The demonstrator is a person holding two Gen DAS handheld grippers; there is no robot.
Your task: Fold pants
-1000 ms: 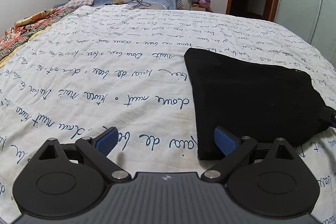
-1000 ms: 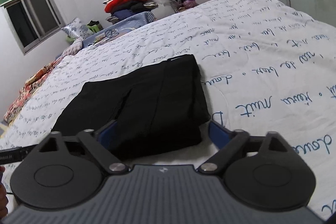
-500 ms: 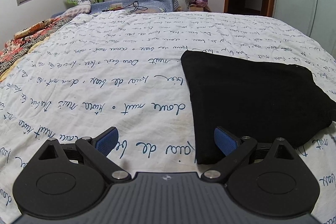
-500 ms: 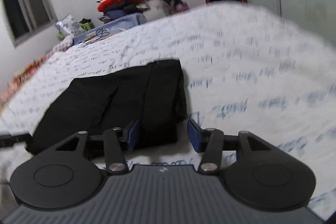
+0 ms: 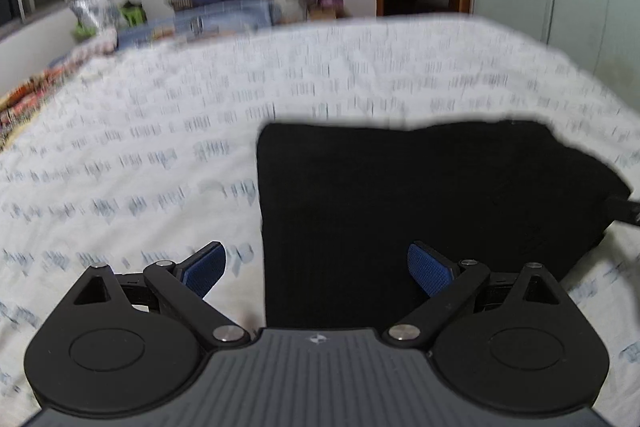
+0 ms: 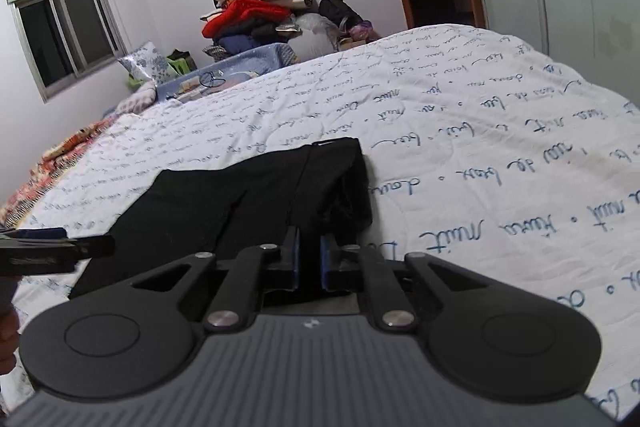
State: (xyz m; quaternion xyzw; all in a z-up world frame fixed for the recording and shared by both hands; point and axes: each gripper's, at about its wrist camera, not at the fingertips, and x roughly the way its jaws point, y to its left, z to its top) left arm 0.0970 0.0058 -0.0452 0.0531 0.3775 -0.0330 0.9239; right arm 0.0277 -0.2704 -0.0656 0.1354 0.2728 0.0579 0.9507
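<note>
Left wrist view: left gripper (image 5: 316,269) spread wide, straddling the near-left edge of the pants (image 5: 420,203), a black slab flat on the bed (image 5: 140,155); view blurred. Right wrist view: right gripper (image 6: 309,259) pinched on the pants' (image 6: 248,203) near edge; long axis runs left toward the other gripper. Clothes pile (image 6: 256,19) well apart, nothing blocking.

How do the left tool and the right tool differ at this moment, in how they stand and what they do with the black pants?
The left tool is open, its blue fingers wide apart over the near corner of the black pants; the right tool is closed on the near edge of the pants. The left tool holds nothing; the right one grips cloth. Both have blue pads and point across the white bedspread.
</note>
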